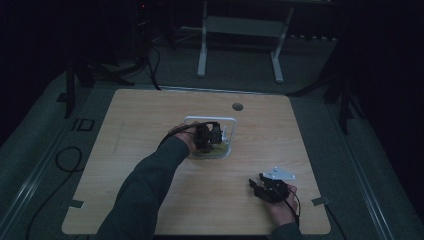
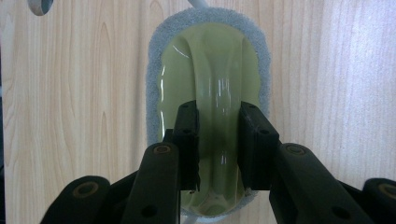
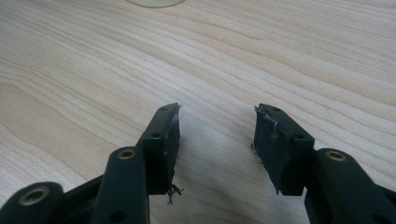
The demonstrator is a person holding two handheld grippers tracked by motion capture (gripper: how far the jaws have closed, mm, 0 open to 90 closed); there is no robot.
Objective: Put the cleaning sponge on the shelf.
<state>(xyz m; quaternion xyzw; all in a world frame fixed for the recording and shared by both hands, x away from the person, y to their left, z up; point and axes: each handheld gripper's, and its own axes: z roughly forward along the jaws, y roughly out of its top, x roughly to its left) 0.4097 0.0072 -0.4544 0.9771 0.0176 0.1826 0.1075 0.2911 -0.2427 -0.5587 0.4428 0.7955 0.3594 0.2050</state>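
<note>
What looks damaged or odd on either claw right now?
The right claw has frayed pads: loose threads hang from the edges of both, and the lining looks torn. It is open over bare table. The left claw is closed on the green scrubber's ridge; nothing stands out there.

- The table (image 1: 150,115) has a pale wood-grain top with rounded corners.
- A round hole (image 1: 237,106) sits near its far edge.
- A white-rimmed tray (image 1: 231,121) lies a little past the middle.
- A scrubber (image 2: 210,65), green with a grey fuzzy border, lies flat on the wood.
- Tape bits (image 1: 76,203) mark both near corners.
- The table stands on grey floor (image 1: 240,67).
</note>
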